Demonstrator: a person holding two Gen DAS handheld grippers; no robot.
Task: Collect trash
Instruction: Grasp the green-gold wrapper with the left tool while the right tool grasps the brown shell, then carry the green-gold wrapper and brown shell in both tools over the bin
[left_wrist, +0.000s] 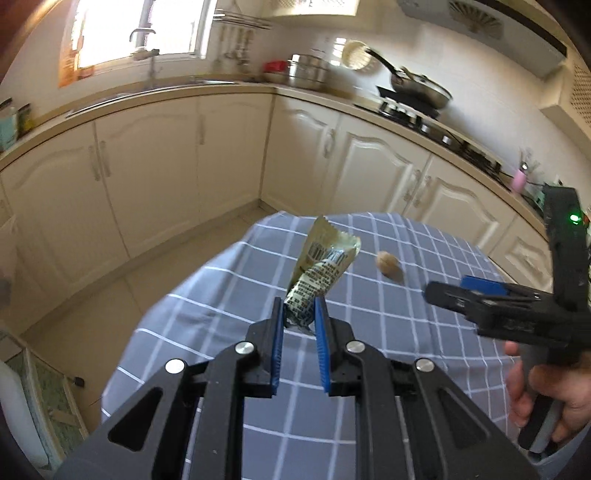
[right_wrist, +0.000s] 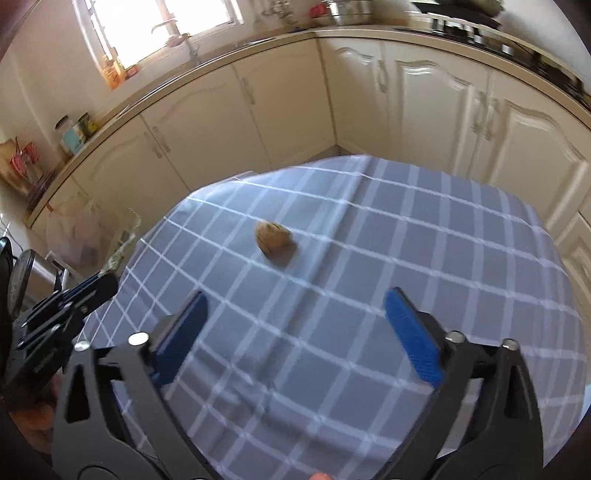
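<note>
A crumpled pale snack wrapper (left_wrist: 321, 273) with black print stands up between the blue pads of my left gripper (left_wrist: 300, 308), which is shut on its lower end above the table. A small brown walnut-like piece of trash (left_wrist: 388, 265) lies on the blue checked tablecloth (left_wrist: 369, 332) beyond it. In the right wrist view the same brown piece (right_wrist: 275, 242) sits ahead of my right gripper (right_wrist: 293, 301), whose blue pads stand wide apart with nothing between them. The right gripper (left_wrist: 443, 291) also shows at the right of the left wrist view, held by a hand (left_wrist: 543, 395).
Cream kitchen cabinets (left_wrist: 155, 166) and a counter wrap around behind the table. A stove with a frying pan (left_wrist: 417, 88) is at the back right, and a sink under a window (left_wrist: 147, 33) at the back left. Floor tiles (left_wrist: 122, 288) lie left of the table.
</note>
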